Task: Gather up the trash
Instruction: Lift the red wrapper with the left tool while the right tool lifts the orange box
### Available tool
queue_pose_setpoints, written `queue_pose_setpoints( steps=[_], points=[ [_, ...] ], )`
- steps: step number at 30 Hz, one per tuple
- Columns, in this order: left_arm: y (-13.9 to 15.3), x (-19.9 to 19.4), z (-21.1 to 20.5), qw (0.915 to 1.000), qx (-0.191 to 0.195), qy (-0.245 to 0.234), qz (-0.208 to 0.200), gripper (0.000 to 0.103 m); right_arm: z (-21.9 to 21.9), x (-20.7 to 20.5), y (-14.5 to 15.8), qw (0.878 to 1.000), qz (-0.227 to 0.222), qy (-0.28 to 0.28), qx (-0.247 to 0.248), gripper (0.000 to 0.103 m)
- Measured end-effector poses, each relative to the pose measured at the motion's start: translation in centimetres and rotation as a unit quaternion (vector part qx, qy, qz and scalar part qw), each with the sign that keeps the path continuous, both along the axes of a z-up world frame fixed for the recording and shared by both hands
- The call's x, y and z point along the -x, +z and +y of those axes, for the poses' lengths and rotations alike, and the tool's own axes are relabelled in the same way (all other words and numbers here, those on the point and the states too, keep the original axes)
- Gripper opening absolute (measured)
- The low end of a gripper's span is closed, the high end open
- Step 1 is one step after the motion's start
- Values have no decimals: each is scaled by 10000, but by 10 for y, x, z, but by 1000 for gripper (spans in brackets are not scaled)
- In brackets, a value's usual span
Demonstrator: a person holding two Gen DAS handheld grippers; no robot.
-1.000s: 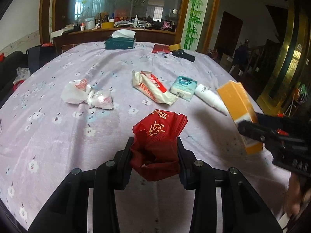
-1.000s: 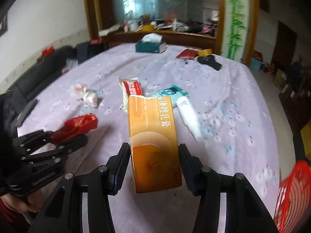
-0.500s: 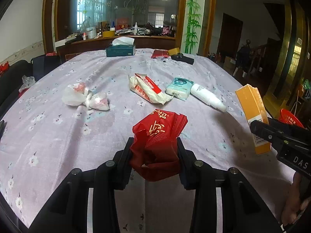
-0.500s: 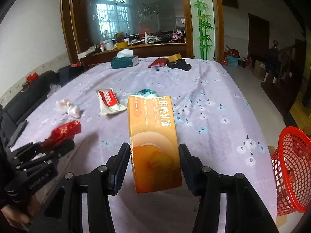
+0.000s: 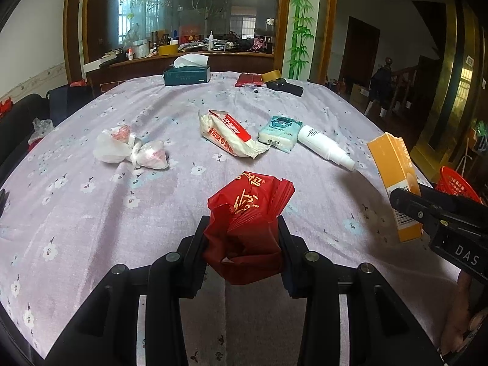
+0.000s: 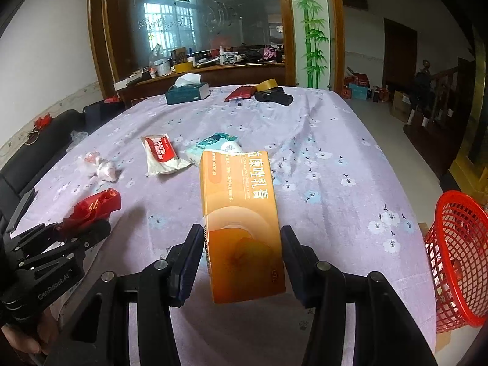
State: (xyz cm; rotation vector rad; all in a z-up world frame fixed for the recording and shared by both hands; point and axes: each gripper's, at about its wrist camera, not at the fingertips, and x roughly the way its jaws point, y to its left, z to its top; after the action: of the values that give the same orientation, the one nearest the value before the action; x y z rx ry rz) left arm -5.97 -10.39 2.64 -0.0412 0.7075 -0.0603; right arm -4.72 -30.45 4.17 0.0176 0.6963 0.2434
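Note:
My left gripper [image 5: 243, 241] is shut on a crumpled red wrapper [image 5: 248, 210], held above the lilac flowered tablecloth [image 5: 91, 201]. My right gripper [image 6: 242, 259] is shut on an orange carton [image 6: 241, 213] with white characters; the same carton [image 5: 393, 177] shows at the right of the left wrist view. A red mesh basket [image 6: 457, 256] stands on the floor past the table's right edge. On the cloth lie a white and red plastic bag [image 5: 128, 149], a white and red packet [image 5: 228, 134], a teal tissue pack [image 5: 279, 132] and a white tube [image 5: 323, 148].
At the far end of the table sit a dark green tissue box [image 5: 186, 74], a red pouch [image 5: 248, 80], a tape roll [image 5: 271, 75] and a black case [image 5: 285, 87]. A dark sofa [image 6: 36, 149] lines the left side. A cluttered wooden sideboard [image 5: 189, 56] stands behind.
The right gripper with the orange carton has swung rightward, bringing the red basket into its view. The left gripper holds still with the red wrapper.

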Motion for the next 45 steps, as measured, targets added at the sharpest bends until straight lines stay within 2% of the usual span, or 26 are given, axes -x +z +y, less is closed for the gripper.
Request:
queue_pose_setpoints(
  steps=[33, 45],
  points=[
    [-2, -1, -2, 10000, 4, -52, 46, 38, -3, -2, 0, 9999, 87, -4, -61, 55],
    [-1, -3, -5, 9999, -136, -36, 78, 38, -27, 17, 14, 9995, 31, -106, -296, 56]
  ],
)
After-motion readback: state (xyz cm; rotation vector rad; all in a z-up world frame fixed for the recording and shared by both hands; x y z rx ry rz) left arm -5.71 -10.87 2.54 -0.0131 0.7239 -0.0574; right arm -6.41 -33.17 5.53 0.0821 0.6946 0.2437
